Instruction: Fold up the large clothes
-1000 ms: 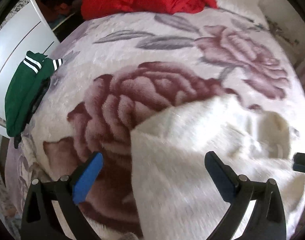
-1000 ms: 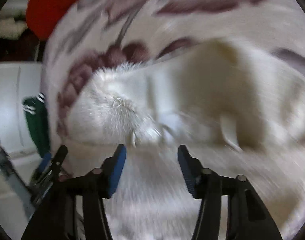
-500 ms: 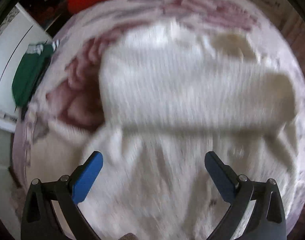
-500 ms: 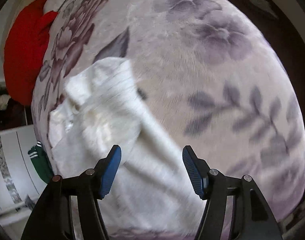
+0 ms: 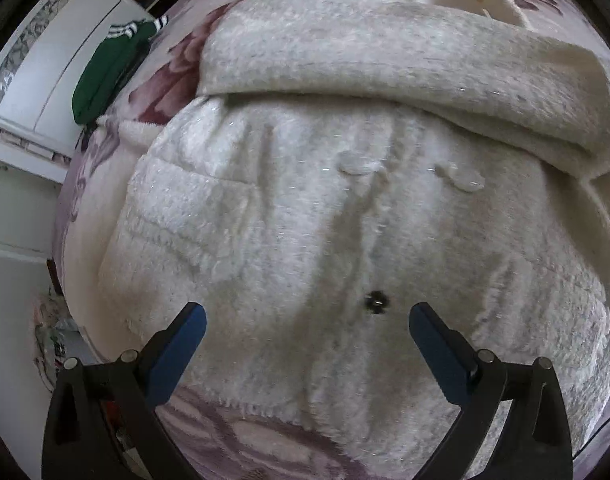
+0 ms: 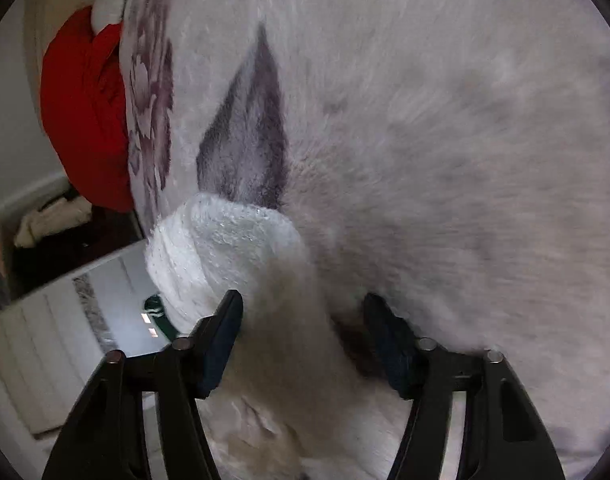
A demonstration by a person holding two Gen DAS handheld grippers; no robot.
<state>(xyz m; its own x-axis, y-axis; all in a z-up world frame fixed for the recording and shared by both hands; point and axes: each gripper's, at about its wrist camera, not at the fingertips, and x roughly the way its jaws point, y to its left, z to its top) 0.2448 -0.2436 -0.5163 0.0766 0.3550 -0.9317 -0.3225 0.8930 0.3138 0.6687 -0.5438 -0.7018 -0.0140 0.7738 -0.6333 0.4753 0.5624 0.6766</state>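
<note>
Your left gripper [image 5: 303, 330] hangs over a fluffy white cardigan [image 5: 305, 220] spread front-up on the floral blanket [image 5: 265, 444], its blue-padded fingers [image 5: 177, 354] spread wide and gripping nothing. One sleeve [image 5: 385, 64] lies folded across the garment's upper part, running from the left edge over to the right. A small dark button [image 5: 375, 302] sits on the cardigan's front, between the fingertips in this view. The hem ends just short of the blanket's near edge.

Your right gripper [image 6: 303, 334] sits low at the blanket, fingers apart, with a stretch of the white cardigan [image 6: 225, 248] passing between them; its rounded end bulges just beyond the left finger [image 6: 221, 340]. Neither pad presses the cloth visibly, so you hold nothing firmly here.

A green garment with white stripes [image 5: 105, 68] lies at the blanket's left edge, beside a white cabinet [image 5: 45, 80]. A red garment [image 6: 85, 112] is heaped at the far edge.
</note>
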